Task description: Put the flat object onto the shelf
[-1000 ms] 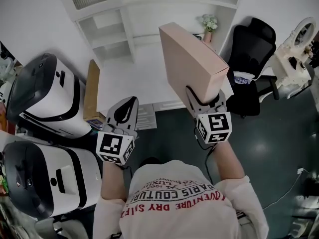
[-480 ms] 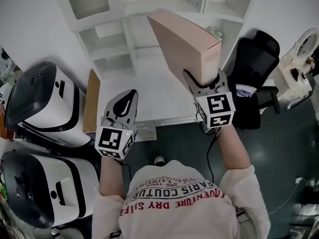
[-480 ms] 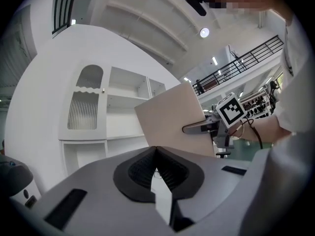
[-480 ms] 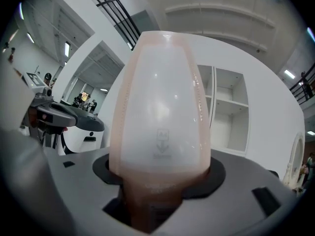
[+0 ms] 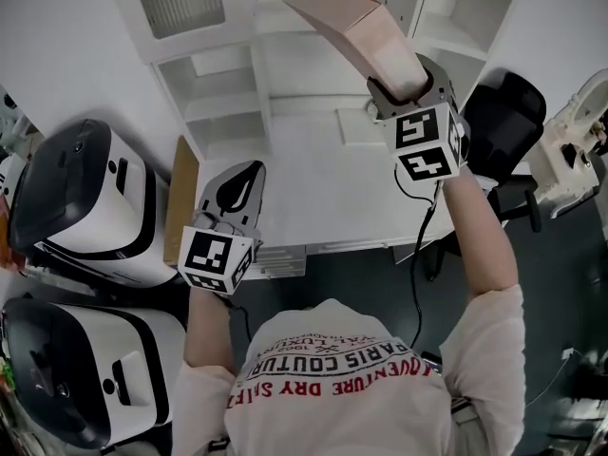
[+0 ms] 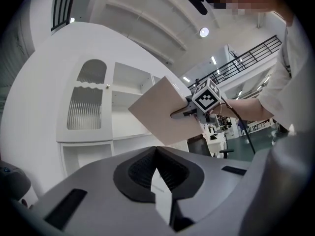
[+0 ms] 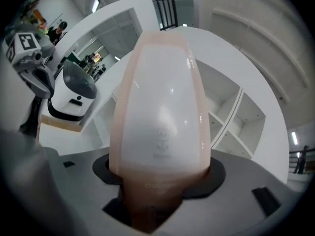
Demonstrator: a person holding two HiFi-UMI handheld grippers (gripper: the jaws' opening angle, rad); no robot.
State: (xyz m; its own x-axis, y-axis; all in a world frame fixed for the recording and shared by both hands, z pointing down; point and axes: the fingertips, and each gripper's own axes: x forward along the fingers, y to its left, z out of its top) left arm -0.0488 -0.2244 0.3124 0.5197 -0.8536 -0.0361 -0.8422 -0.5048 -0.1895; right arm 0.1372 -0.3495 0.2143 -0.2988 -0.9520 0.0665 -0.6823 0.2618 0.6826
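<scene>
In the last second I have raised the right gripper [image 5: 404, 88] from in front of the white desk top [image 5: 313, 188] up toward the white open-fronted shelf unit [image 5: 214, 112]. The flat pale-pink cardboard box [image 5: 353, 25] has gone with it. It was close to upright and now leans forward, its far end pointing at the upper compartments. I judge the carry to be nearly done and the placement about to start. The box is still in the air and touches no shelf board.

The right jaws stand at a middling width, clamped on the box's near short end. In the right gripper view the box [image 7: 160, 112] fills the gap between them. Its face is smooth with a slight sheen and faint print, and its edges are crisp and square. The shelf boards look like hard, matt white panels.

The left gripper [image 5: 237, 188] has barely moved. It hangs low over the desk with its jaws together on nothing.
</scene>
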